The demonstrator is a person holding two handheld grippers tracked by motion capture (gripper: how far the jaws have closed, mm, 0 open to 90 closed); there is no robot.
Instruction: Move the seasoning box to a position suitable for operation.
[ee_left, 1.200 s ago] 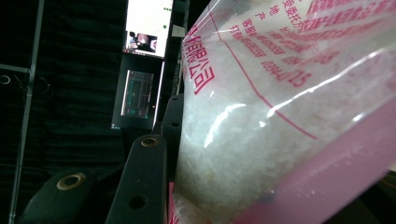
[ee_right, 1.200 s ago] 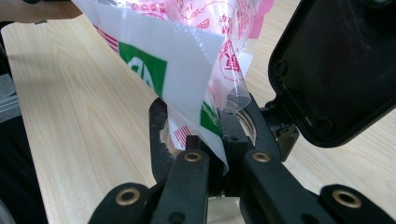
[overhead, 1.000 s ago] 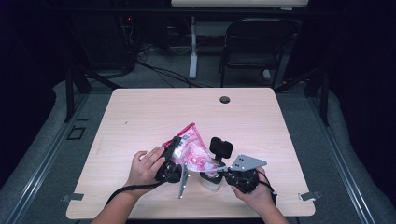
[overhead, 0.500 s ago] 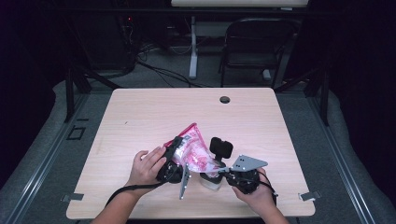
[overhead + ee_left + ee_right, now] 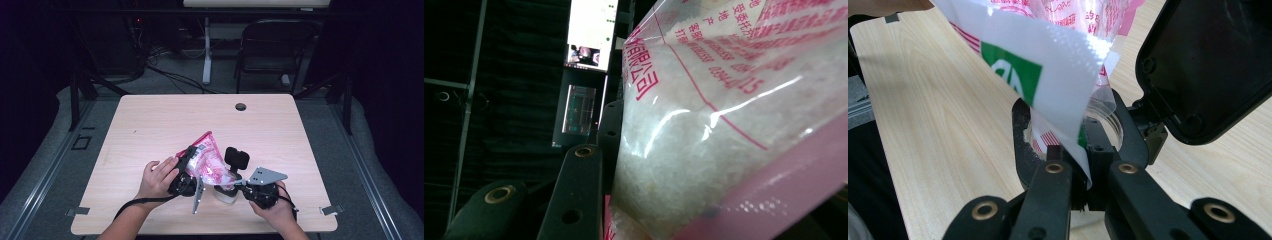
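A pink-and-clear bag (image 5: 209, 161) of white grains is tilted over a small clear jar (image 5: 225, 194) near the table's front edge. My left gripper (image 5: 186, 169) is shut on the bag's upper left side. In the left gripper view the bag (image 5: 734, 115) lies against one black finger (image 5: 574, 197) and hides the other. My right gripper (image 5: 243, 187) is shut on the jar from the right. In the right gripper view its jaws (image 5: 1087, 172) clasp the jar's neck (image 5: 1108, 112). The bag's white and green corner (image 5: 1048, 75) hangs into the jar's mouth. The jar's black flip lid (image 5: 1208, 65) stands open.
The wooden table (image 5: 165, 120) has a round cable hole (image 5: 240, 106) near its far edge. A dark chair (image 5: 272, 50) and a desk leg stand beyond the table. A lit screen (image 5: 591, 30) appears in the dark background of the left gripper view.
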